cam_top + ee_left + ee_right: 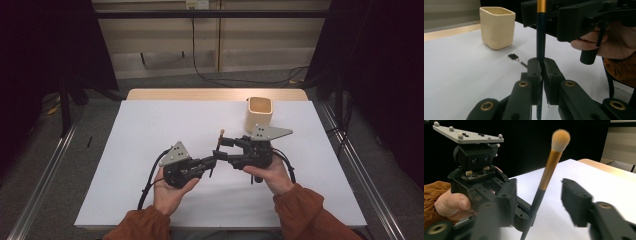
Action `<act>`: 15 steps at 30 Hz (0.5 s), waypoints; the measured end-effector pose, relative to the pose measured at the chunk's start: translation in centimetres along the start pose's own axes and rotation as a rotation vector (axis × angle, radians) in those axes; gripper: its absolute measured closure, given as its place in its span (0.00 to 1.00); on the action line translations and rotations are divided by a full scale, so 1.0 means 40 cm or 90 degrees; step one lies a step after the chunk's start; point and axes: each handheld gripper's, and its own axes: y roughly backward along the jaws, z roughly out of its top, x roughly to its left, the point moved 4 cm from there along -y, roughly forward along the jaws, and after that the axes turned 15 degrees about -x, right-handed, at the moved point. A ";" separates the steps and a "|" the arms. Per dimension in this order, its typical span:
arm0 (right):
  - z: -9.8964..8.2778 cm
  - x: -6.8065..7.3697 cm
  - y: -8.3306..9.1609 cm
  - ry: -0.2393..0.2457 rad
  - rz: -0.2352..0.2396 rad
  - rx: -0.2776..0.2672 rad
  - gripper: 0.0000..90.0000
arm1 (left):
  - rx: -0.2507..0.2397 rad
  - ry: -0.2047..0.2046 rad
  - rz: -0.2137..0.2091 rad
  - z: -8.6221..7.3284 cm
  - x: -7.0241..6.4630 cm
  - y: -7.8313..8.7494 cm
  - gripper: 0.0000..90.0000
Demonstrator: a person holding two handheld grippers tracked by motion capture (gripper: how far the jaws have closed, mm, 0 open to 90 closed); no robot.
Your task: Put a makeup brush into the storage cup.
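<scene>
A white table (150, 150) takes up the middle of the high view, with a wooden edge along its far side. At its upper right stands a cream square cup (259, 114), which sits at the upper left of the left gripper view (497, 27). Low in the centre of the high view the two hands meet. The left gripper (210, 161) sits left of centre, its jaws clenched on the lower handle of a makeup brush (217, 150). In its own view the dark handle (540, 37) rises upright out of the pressed-together pads. The right gripper (225, 150) faces it from the right. In the right gripper view its jaws stand apart on either side of the brush (549, 170), whose gold ferrule and pale bristles lean toward the upper middle; the pads do not press it. A small black clip (512, 56) lies on the table near the cup.
</scene>
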 end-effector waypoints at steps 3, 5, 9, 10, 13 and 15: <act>0.000 -0.005 0.002 -0.011 0.000 -0.005 0.63 | 0.005 -0.001 -0.003 -0.004 -0.002 -0.002 0.94; 0.001 -0.008 0.003 -0.015 -0.001 -0.007 0.67 | 0.005 -0.001 -0.005 -0.004 -0.004 -0.003 0.94; 0.000 -0.006 0.003 -0.032 0.006 -0.012 0.75 | 0.010 -0.002 -0.004 -0.007 -0.003 -0.004 0.94; 0.000 -0.006 0.002 -0.038 0.006 -0.013 0.76 | 0.010 -0.004 -0.002 -0.007 -0.003 -0.005 0.94; -0.001 -0.002 0.000 -0.045 0.011 -0.012 0.82 | 0.012 -0.009 -0.008 -0.007 -0.004 -0.004 0.94; -0.001 -0.003 0.000 -0.049 0.014 -0.011 0.88 | 0.010 -0.011 -0.010 -0.008 -0.007 -0.004 0.94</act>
